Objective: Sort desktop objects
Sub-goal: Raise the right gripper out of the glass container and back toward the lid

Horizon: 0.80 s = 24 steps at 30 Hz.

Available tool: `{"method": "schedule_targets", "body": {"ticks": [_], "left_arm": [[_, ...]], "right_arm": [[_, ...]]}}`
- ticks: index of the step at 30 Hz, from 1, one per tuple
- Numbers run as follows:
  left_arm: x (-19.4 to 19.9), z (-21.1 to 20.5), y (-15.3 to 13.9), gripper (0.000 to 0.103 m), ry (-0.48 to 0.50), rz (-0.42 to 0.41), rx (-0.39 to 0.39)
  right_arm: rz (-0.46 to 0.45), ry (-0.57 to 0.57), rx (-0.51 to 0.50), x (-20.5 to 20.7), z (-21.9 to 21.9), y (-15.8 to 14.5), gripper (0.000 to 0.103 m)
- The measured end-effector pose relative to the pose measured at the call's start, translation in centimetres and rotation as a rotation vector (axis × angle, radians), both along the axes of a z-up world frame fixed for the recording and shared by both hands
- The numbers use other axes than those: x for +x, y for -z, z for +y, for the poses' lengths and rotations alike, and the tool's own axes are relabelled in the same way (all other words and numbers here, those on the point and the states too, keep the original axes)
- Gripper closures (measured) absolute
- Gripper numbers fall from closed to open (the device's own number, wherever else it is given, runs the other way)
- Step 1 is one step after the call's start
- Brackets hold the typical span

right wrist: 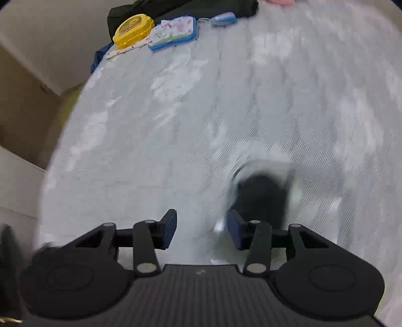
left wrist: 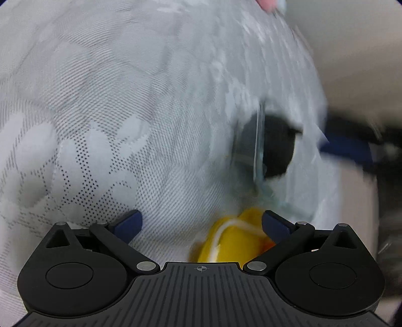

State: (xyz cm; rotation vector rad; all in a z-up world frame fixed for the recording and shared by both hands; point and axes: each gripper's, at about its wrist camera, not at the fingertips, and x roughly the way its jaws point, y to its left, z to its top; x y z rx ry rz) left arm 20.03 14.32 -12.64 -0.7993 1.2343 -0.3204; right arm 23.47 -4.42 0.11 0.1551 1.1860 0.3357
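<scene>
My left gripper [left wrist: 202,223] is open just above the pale patterned mattress [left wrist: 113,125]. A yellow object with a white stripe [left wrist: 233,241] lies between its fingers, close to the right finger. A clear container holding something black [left wrist: 268,151] lies ahead on the right, blurred. My right gripper [right wrist: 201,230] is open and empty over the mattress [right wrist: 188,113]. The blurred clear container with black contents [right wrist: 261,193] is just beyond its right finger. At the far edge lie a yellow case [right wrist: 133,30], a blue-rimmed floral case [right wrist: 173,32] and a small blue oval object [right wrist: 222,18].
The mattress edge runs down the left of the right wrist view, with beige floor and wall beyond. A dark bag [right wrist: 181,7] lies behind the cases. Something blue and black [left wrist: 351,151], blurred, sits off the mattress's right edge in the left wrist view.
</scene>
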Motion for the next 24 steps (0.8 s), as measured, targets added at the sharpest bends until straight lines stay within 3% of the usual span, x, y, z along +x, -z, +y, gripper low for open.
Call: {"method": "schedule_targets", "body": {"ticks": [2,5,7,10,12,15,18,20,21,22,24], "left_arm": [[0.2,1.6,1.3,0.000,-0.116,0.046,-0.152],[0.4,2.8,3.4,0.000,-0.294,0.105,-0.357],[0.4,2.6,4.7,0.000,-0.365,0.119,-0.508],[0.4,1.2,7.1,0.000,-0.422,0.213,-0.793],[0.1,0.3,8.1,0.000,-0.462,0.268,-0.902],[0.1,0.4,8.6,0.000,-0.557,0.311,-0.905],[0.4,0.5,8.9,0.003,-0.640,0.343,-0.834],[0.8,0.4,9.0,0.016,-0.664,0.365,-0.765],[1.0,0.4,9.0,0.035,-0.672,0.371,-0.738],[1.3,0.1,8.9,0.041,-0.672,0.369,-0.716],[1.8,-0.5,8.9,0.041,-0.683,0.368,-0.687]], "right_arm": [[-0.054,0.024,0.044,-2.0,-0.6,-1.3,0.052],[-0.178,0.070,0.058,-4.8,-2.8,-3.0,0.036],[-0.232,0.103,0.041,-6.5,-4.9,-3.3,0.036],[-0.321,0.153,0.029,-9.5,-8.0,-3.2,0.036],[-0.382,0.199,0.034,-11.3,-10.3,-2.9,0.036],[-0.474,0.304,0.044,-14.0,-13.8,-1.5,0.035],[-0.509,0.377,0.031,-15.8,-16.8,0.2,0.034],[-0.506,0.399,0.041,-16.5,-18.4,1.7,0.035],[-0.503,0.407,0.052,-16.7,-19.1,2.3,0.035],[-0.500,0.416,0.068,-16.9,-19.8,3.0,0.035],[-0.496,0.439,0.105,-17.5,-21.2,4.2,0.034]]}}
